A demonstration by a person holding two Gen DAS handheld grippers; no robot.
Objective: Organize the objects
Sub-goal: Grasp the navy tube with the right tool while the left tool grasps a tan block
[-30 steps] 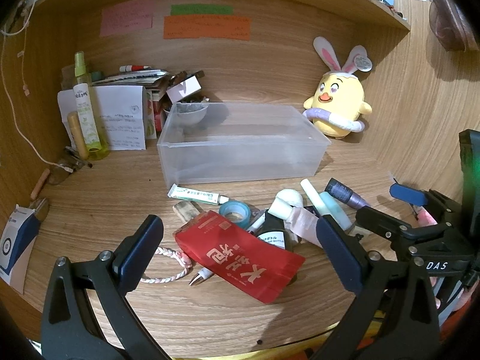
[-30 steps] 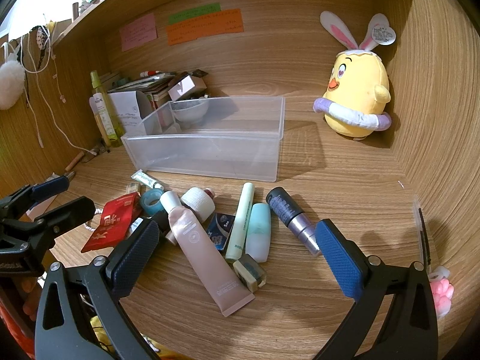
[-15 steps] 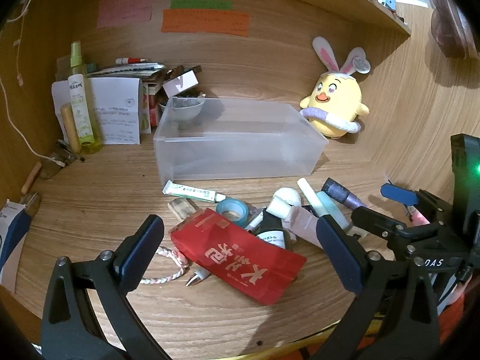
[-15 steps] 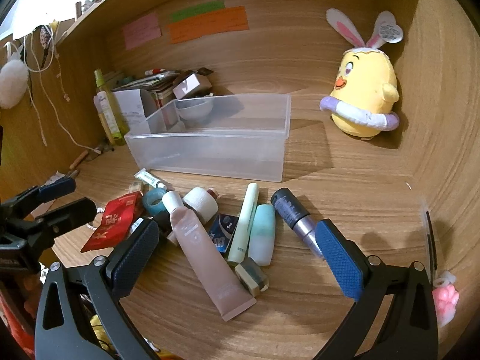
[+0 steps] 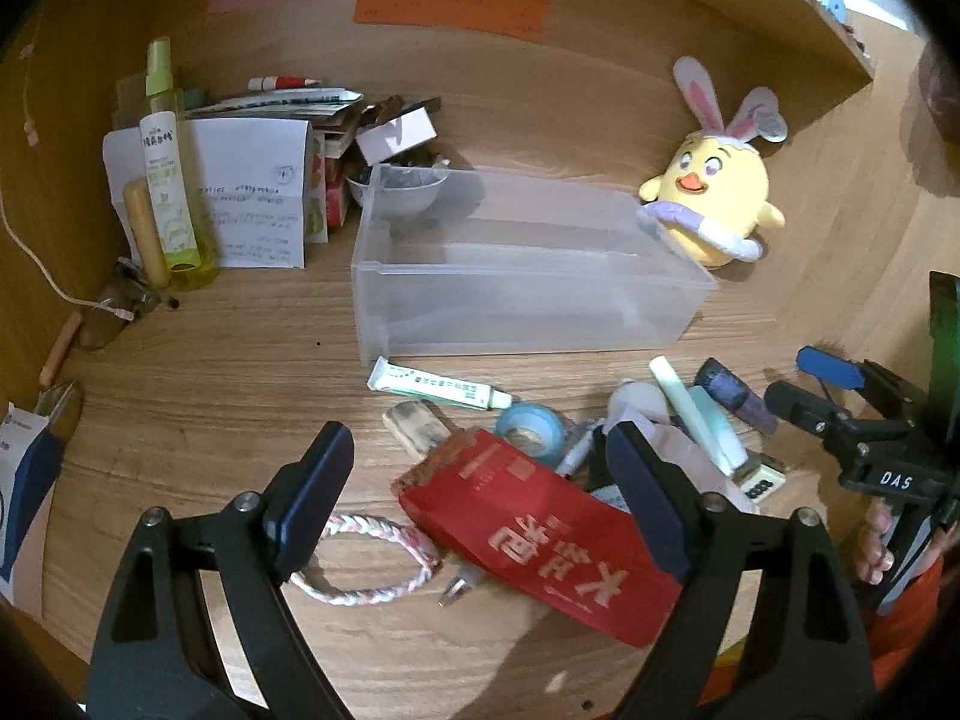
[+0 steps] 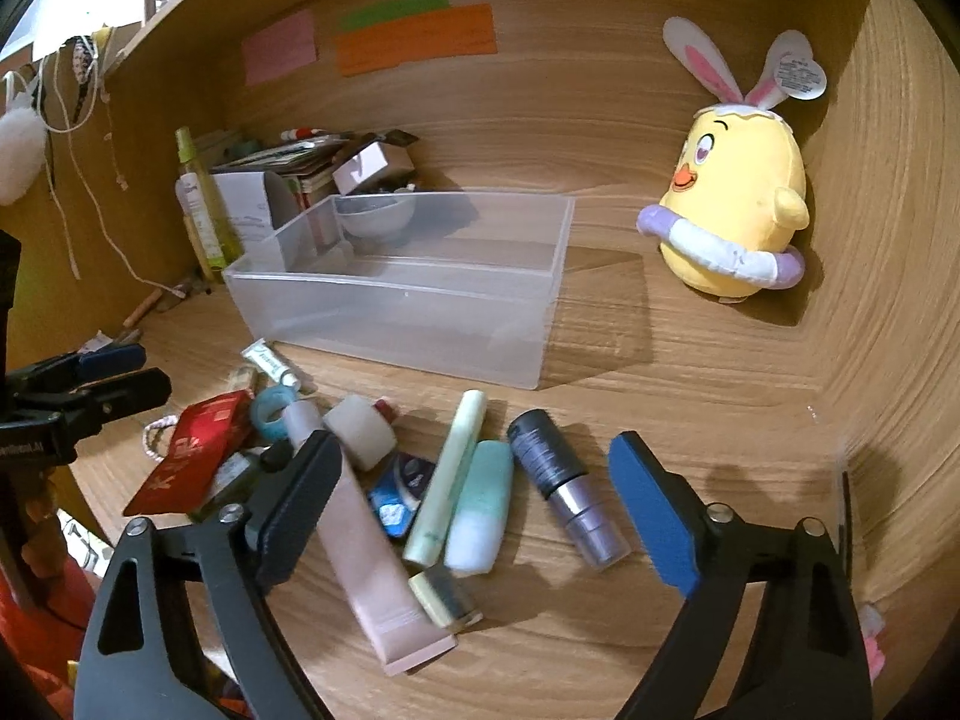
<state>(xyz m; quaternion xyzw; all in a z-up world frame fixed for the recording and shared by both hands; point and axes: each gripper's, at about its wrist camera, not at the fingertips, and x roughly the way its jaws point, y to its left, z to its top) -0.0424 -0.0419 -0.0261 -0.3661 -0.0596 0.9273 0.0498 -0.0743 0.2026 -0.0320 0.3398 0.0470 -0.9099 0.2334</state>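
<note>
Both spread, gripping nothing; left gripper [image 5: 480,492] poised over red packet [image 5: 540,525], long axis diagonal; right gripper [image 6: 474,501] farther off.

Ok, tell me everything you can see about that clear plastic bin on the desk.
The clear plastic bin is a frosted, translucent rectangular tub with a thin rim and no lid. It sits upright on the wooden desk, apparently empty. A small bowl shows behind its far corner; the white tube lies just in front, apart from it.
</note>
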